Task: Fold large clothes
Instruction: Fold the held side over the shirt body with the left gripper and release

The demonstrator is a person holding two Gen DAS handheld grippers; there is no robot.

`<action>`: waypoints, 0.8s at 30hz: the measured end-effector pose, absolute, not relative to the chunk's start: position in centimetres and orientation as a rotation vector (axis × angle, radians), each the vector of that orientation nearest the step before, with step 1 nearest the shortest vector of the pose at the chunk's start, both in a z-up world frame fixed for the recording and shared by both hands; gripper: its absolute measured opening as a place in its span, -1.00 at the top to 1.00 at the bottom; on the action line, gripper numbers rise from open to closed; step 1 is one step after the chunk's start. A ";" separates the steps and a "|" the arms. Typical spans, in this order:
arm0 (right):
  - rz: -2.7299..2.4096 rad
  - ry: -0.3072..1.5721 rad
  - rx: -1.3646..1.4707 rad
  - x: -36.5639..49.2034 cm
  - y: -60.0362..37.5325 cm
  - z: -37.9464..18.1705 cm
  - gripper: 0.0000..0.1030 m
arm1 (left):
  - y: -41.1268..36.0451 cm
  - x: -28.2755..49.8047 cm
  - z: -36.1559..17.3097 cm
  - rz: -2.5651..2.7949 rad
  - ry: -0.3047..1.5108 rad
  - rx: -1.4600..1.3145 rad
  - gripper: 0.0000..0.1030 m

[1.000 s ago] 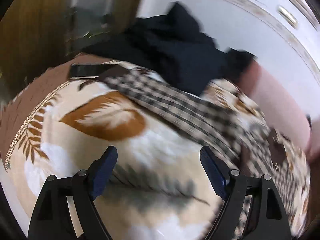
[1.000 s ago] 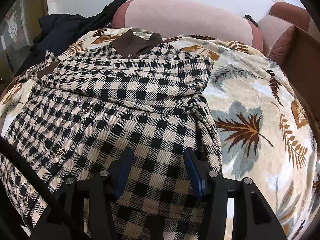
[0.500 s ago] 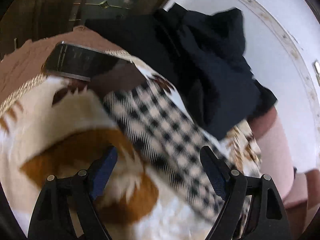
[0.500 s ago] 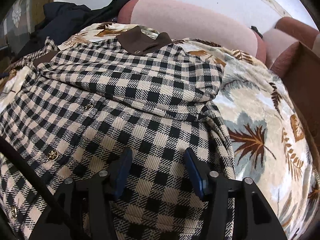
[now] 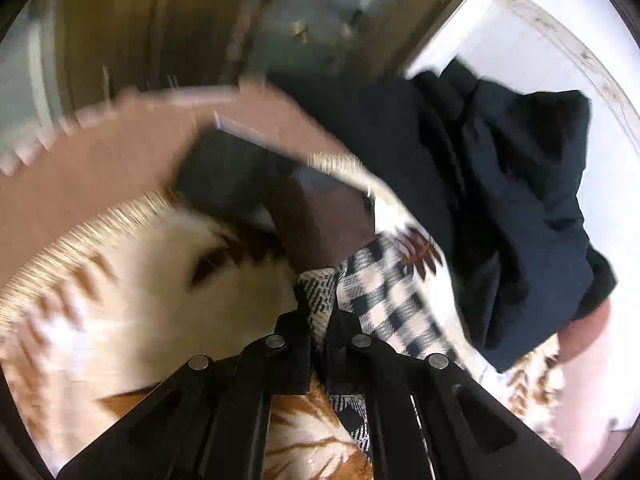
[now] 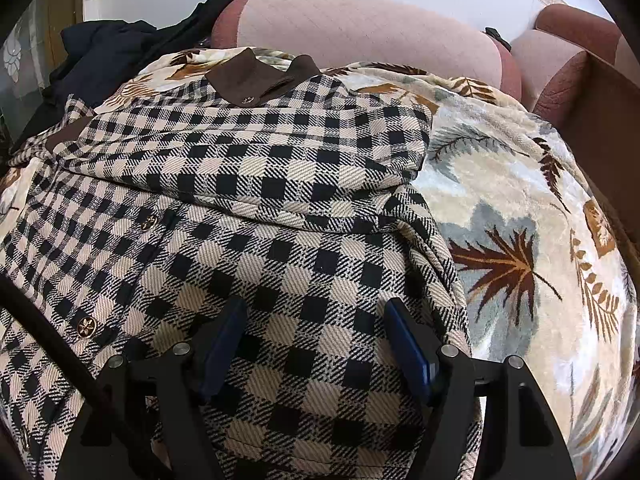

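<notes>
A beige-and-black checked jacket [image 6: 248, 184] with a brown collar [image 6: 248, 80] lies spread on a leaf-patterned blanket [image 6: 520, 200]; one sleeve is folded across its chest. My right gripper [image 6: 316, 332] hovers low over the jacket's lower front, its jaws opening; checked cloth lies beneath them and the blue pads [image 6: 408, 344] do not press it. In the blurred left wrist view, my left gripper [image 5: 320, 320] is shut on the checked sleeve [image 5: 384, 292] just below its brown cuff [image 5: 320, 224].
A dark flat slab [image 5: 224, 168] lies by the cuff on a pink surface. Dark navy clothes [image 5: 500, 200] are heaped at the back left [image 6: 108, 48]. Pink sofa cushions [image 6: 360, 28] line the wall, and a brown panel [image 6: 600, 112] stands right. A black cable [image 6: 52, 328] crosses the jacket.
My left gripper travelled along the sleeve to the brown cuff, rolled, and closed on the checked cloth. The right gripper stayed in place while its jaws spread wider.
</notes>
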State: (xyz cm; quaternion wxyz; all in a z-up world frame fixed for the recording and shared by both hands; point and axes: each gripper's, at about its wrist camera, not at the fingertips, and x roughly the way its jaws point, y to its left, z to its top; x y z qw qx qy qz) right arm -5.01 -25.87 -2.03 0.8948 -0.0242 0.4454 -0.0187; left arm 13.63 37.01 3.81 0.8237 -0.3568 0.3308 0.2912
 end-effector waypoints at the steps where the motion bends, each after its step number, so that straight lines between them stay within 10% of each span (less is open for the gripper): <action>1: -0.039 0.922 -0.050 -5.1 -25.8 -2.0 -0.45 | 36.3 13.3 4.7 0.622 0.684 -0.730 0.93; 11: 0.026 0.851 -0.050 -6.5 -25.4 0.9 -0.28 | 17.9 12.3 14.9 0.125 0.564 -0.451 0.93; 20: -0.067 0.803 0.122 -7.0 -30.7 3.4 -0.28 | -8.7 12.8 11.3 -0.413 0.798 -0.269 0.93; 24: -0.086 0.822 0.209 -7.0 -33.5 3.3 -0.28 | -14.8 11.7 8.3 -0.497 0.900 -0.165 0.40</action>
